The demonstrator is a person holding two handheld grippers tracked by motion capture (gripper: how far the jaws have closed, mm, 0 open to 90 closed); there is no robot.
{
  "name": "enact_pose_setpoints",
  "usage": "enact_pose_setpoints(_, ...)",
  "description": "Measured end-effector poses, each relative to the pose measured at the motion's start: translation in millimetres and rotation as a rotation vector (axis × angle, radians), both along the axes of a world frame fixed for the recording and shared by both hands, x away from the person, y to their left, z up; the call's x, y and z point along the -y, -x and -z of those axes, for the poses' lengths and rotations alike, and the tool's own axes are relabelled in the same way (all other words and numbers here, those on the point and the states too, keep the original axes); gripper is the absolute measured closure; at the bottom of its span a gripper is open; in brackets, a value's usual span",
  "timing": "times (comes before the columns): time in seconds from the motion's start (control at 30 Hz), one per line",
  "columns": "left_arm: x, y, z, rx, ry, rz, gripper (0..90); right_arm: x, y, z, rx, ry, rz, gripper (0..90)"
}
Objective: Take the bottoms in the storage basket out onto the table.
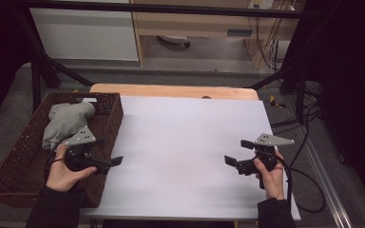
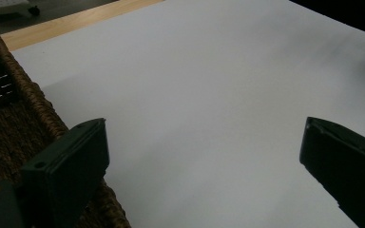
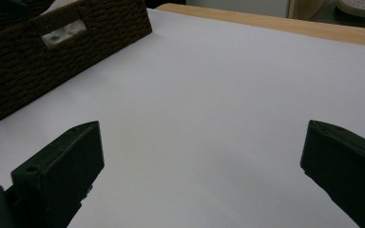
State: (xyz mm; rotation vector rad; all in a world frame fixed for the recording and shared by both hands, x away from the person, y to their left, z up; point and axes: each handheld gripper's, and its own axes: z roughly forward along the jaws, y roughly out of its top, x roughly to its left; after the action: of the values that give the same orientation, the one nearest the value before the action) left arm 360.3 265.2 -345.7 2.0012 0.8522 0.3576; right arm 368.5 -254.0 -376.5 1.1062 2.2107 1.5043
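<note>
A dark wicker basket (image 1: 113,121) stands at the table's left edge, with a crumpled grey cloth (image 1: 66,121) lying in its far half. My left gripper (image 1: 109,151) hovers over the basket's right wall, pointing right across the table. Its jaws are open and hold nothing. My right gripper (image 1: 238,152) is near the table's right side, pointing left, also open with nothing between its jaws. In the left gripper view my left gripper (image 2: 204,128) frames bare white tabletop, with the basket (image 2: 33,95) rim at its left. In the right gripper view my right gripper (image 3: 203,128) faces the basket (image 3: 66,52) across the table.
A white sheet (image 1: 185,142) covers the table, leaving a wooden strip (image 1: 171,90) bare along the far edge. Black frame bars (image 1: 43,61) slant at both far corners. Cables (image 1: 309,123) trail on the floor to the right.
</note>
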Motion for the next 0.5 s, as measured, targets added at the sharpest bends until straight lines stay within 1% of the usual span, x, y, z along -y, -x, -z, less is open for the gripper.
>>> enact_pose_setpoints(0.5,-1.7,-0.4,-2.2,0.007,-0.004,-0.005,2.6,-0.4,-0.3,0.6,-0.004,0.000,-0.005,1.0)
